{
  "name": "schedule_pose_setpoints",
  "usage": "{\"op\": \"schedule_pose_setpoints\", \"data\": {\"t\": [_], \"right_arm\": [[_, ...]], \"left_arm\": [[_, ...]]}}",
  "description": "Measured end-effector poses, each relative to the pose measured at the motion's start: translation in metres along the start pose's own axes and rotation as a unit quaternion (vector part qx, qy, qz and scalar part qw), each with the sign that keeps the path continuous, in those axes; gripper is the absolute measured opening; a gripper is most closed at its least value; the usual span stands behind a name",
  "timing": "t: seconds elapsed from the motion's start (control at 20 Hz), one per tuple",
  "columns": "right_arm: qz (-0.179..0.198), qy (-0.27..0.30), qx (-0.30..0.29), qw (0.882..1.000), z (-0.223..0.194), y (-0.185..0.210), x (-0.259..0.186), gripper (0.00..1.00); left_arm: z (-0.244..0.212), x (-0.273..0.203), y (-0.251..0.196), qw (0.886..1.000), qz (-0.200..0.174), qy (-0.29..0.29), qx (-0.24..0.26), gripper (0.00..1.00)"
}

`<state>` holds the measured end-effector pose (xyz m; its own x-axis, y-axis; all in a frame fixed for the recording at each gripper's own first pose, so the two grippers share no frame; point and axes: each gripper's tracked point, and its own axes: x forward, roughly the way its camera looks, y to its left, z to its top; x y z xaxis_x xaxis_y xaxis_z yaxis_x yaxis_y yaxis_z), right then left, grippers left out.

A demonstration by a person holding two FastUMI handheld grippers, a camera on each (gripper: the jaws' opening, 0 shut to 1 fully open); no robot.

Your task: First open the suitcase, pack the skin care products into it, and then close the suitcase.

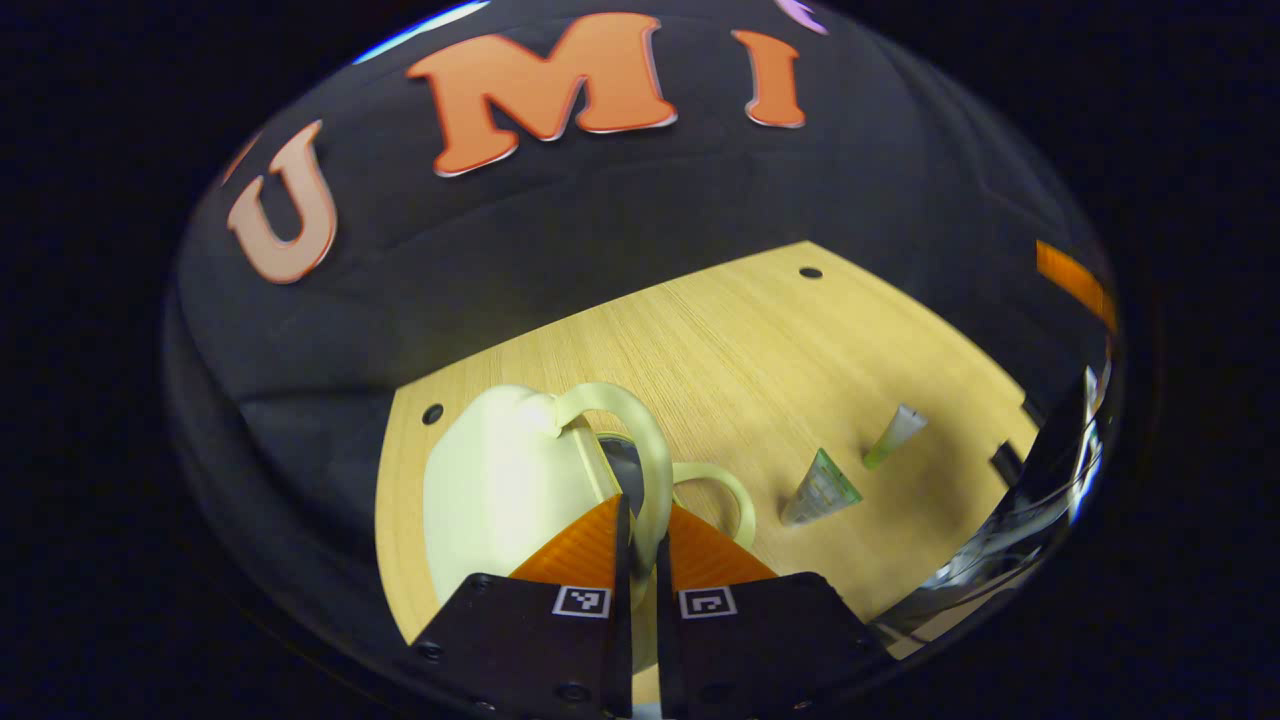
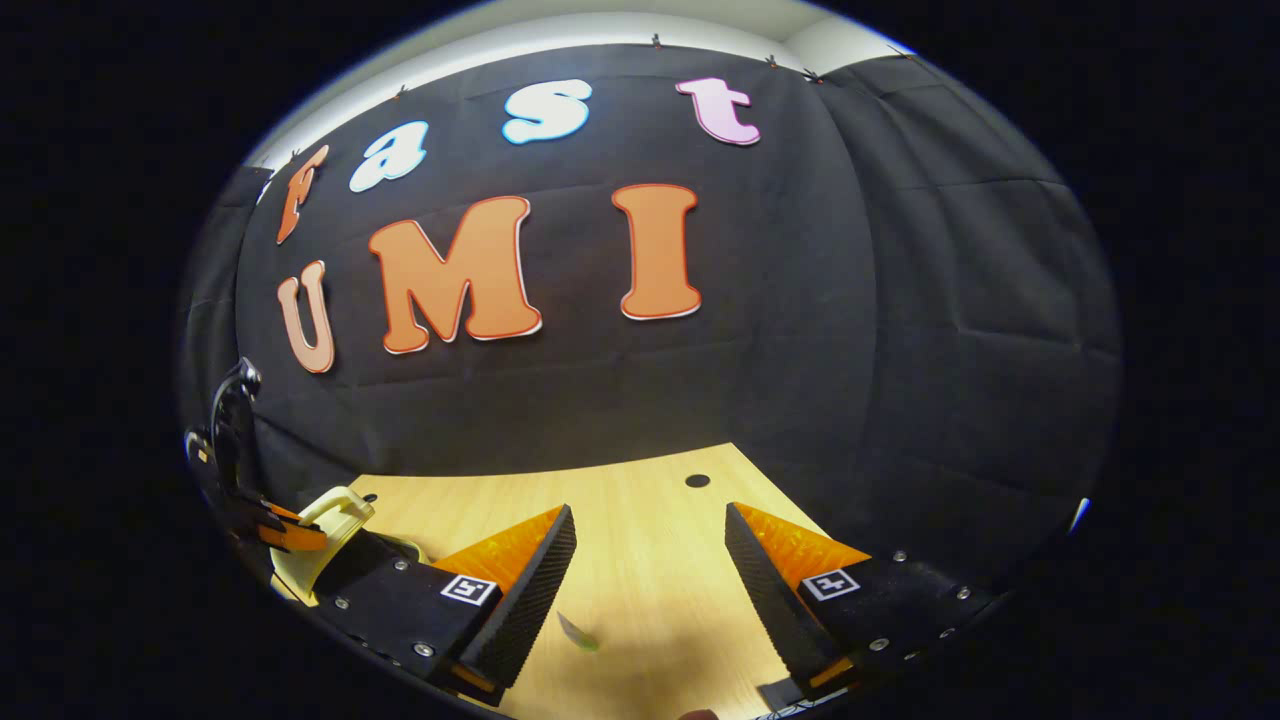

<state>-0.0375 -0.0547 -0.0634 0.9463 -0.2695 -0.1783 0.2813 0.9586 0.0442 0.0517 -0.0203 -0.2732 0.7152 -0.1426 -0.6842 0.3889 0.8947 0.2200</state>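
**On the tabletop: lifting the suitcase lid**

Over the wooden tabletop (image 1: 760,340), the left tool (image 1: 642,535) is pinched on the handle (image 1: 650,450) of the cream suitcase (image 1: 500,480), likely to raise the lid. Two skin care tubes (image 1: 822,488) lie nearby. The right tool (image 2: 650,560) hovers wide apart and empty, probably ready for them.

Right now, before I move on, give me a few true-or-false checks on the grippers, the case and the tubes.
1. The left gripper is shut on the case handle. True.
2. The right gripper is shut on a tube. False: it is open, holding nothing.
3. Two tubes lie on the table. True.
4. The tubes are inside the case. False: they lie beside it.
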Motion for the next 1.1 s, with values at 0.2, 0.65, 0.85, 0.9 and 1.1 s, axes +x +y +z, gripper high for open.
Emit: {"op": "schedule_pose_setpoints", "data": {"t": [0.2, 0.65, 0.85, 0.9, 1.1], "right_arm": [[0.014, -0.008, 0.012, 1.0, 0.006, 0.04, 0.007, 0.95], [0.018, -0.024, 0.016, 0.999, 0.013, 0.124, -0.012, 0.95], [0.026, -0.02, 0.018, 0.999, 0.01, 0.155, -0.022, 0.95], [0.035, -0.019, 0.025, 0.999, 0.011, 0.164, -0.024, 0.95], [0.029, -0.02, 0.013, 0.999, 0.014, 0.18, -0.025, 0.94]], "left_arm": [[0.011, -0.004, 0.037, 0.999, 0.016, -0.043, -0.022, 0.11], [-0.012, -0.051, 0.184, 0.997, 0.036, -0.051, -0.043, 0.1], [-0.033, -0.05, 0.23, 0.997, 0.035, -0.056, -0.05, 0.1], [-0.038, -0.05, 0.242, 0.996, 0.037, -0.056, -0.055, 0.1], [-0.073, -0.04, 0.291, 0.995, 0.053, -0.044, -0.069, 0.1]]}}
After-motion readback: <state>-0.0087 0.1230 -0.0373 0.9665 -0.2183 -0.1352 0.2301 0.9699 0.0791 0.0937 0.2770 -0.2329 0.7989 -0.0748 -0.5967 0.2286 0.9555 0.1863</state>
